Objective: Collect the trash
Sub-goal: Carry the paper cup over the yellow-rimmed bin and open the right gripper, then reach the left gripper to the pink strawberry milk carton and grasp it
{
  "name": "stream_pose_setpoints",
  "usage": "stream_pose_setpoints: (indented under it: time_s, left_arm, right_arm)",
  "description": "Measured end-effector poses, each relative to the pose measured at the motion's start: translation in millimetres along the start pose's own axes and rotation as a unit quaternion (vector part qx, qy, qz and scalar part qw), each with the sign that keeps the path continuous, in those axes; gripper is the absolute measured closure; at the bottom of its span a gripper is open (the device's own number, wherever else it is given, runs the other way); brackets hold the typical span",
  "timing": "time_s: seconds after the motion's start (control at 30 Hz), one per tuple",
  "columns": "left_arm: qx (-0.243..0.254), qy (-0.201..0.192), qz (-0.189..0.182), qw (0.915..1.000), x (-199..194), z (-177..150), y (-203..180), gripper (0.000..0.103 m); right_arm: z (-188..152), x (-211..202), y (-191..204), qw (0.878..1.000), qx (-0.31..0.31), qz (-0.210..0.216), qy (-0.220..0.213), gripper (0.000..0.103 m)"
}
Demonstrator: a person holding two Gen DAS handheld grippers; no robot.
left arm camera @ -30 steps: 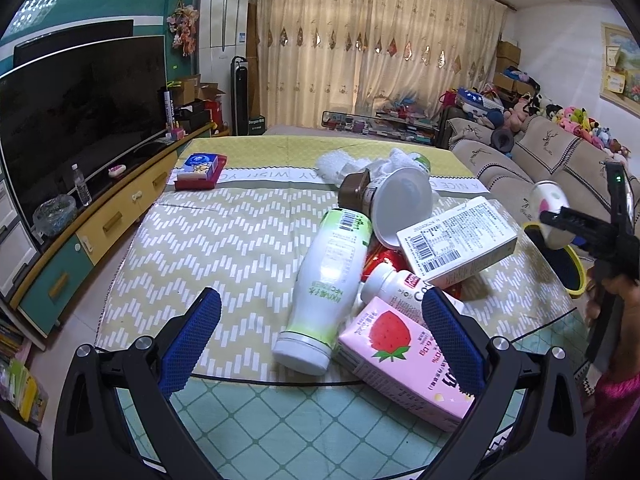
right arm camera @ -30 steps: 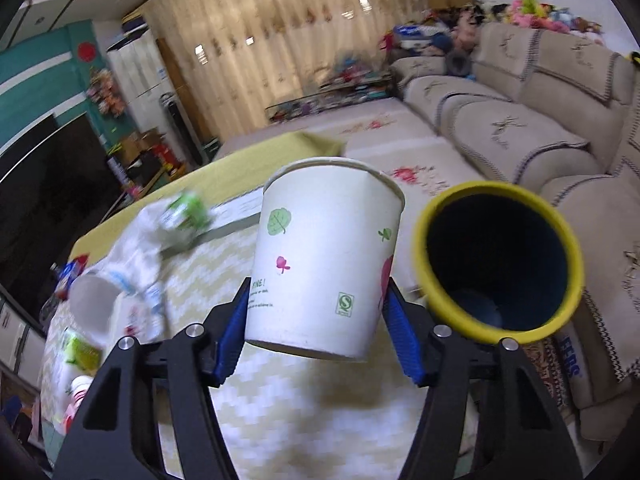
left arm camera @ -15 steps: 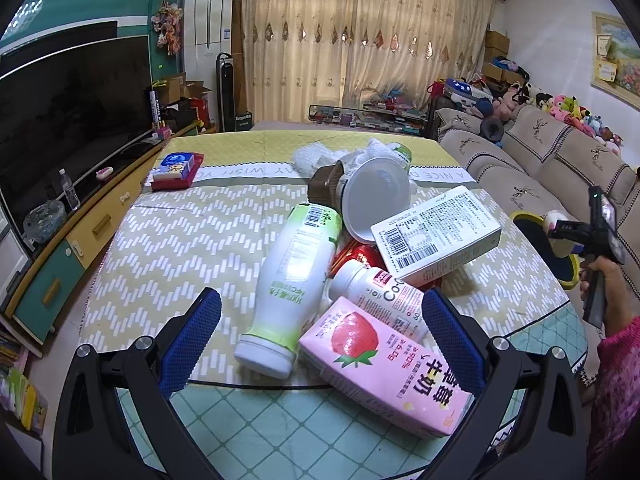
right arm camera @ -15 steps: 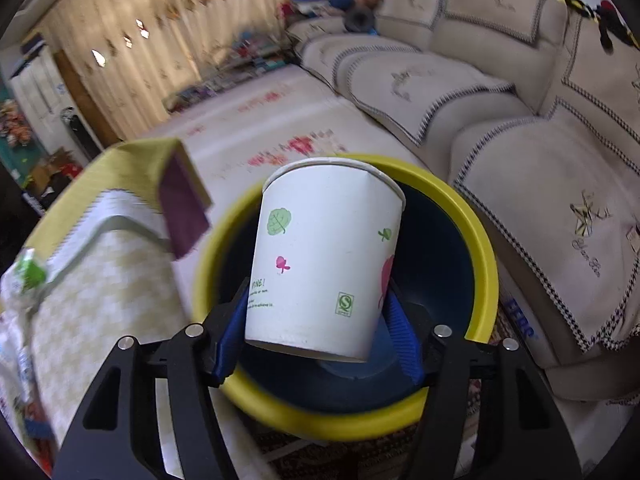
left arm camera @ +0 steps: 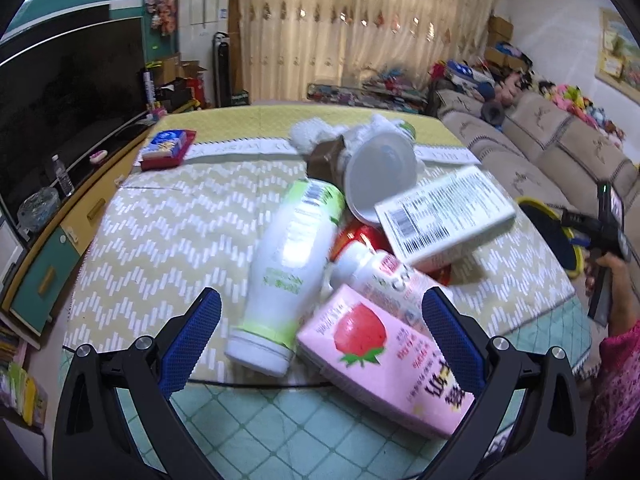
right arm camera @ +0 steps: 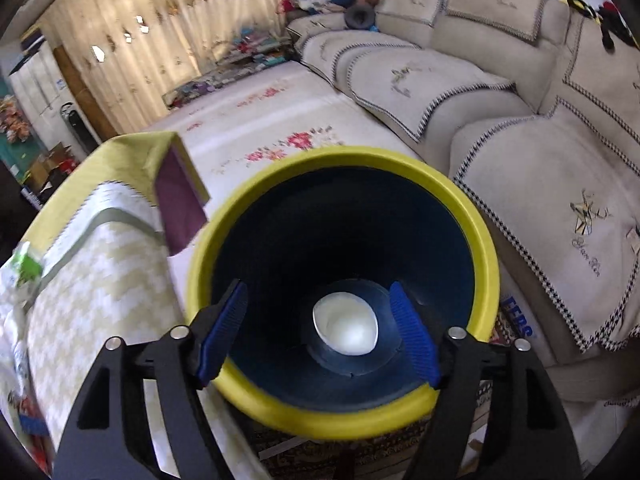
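Trash heaped on table (left arm camera: 160,220) with zigzag cloth, bin (right arm camera: 484,264) with yellow rim on floor beside it, next to sofa (right arm camera: 500,92). Green-white bottle (left arm camera: 292,264) lying beside pink strawberry carton (left arm camera: 384,360), white box (left arm camera: 444,212) tilted across a plastic tub (left arm camera: 380,172) and small bottle (left arm camera: 384,280). Left gripper (left arm camera: 318,340) wide open over carton and bottle, gripping nothing. Right gripper (right arm camera: 318,332) above bin, jaws just opened, nothing between them. Paper cup (right arm camera: 346,328) down on bin's bottom, mouth up
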State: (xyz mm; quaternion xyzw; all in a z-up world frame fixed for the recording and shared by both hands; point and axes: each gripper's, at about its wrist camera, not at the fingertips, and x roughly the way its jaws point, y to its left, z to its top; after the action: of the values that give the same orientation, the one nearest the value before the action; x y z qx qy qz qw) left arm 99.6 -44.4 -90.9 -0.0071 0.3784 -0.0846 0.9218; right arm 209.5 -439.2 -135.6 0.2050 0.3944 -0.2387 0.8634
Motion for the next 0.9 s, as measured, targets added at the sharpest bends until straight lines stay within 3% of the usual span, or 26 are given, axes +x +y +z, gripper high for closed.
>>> stream_pose_setpoints:
  time_s: [0.17, 0.27, 0.57, 0.67, 0.83, 0.9]
  left_arm:
    - [0.01, 0.013, -0.007, 0.9998, 0.5, -6.6, -5.7, 0.004]
    - [-0.005, 0.033, -0.038, 0.9987, -2.4, -11.4, -5.7, 0.004]
    - [0.057, 0.077, -0.072, 0.9928, -6.0, -41.3, -32.5, 0.004]
    - [0.071, 0.093, -0.115, 0.9865, -5.5, -47.8, -40.0, 0.004]
    - [0.126, 0.127, -0.194, 0.9645, -4.6, -59.9, -71.7, 0.005]
    - [0.152, 0.13, -0.206, 0.9579, -2.8, -61.9, -85.6, 0.005]
  right_arm:
    - [-11.3, -37.8, 11.7, 0.999, -0.02, 0.021, -0.032, 0.027]
    - [-17.0, -58.5, 17.9, 0.998, -0.033, 0.03, -0.05, 0.024]
    - [-23.0, -91.3, 24.2, 0.995, -0.045, 0.053, -0.074, 0.023]
    - [-26.3, -94.8, 23.3, 0.994, -0.046, 0.056, -0.076, 0.023]
    - [-27.0, -99.2, 22.6, 0.994, -0.042, 0.063, -0.079, 0.023]
    - [-26.8, -101.1, 22.6, 0.994, -0.042, 0.066, -0.081, 0.023]
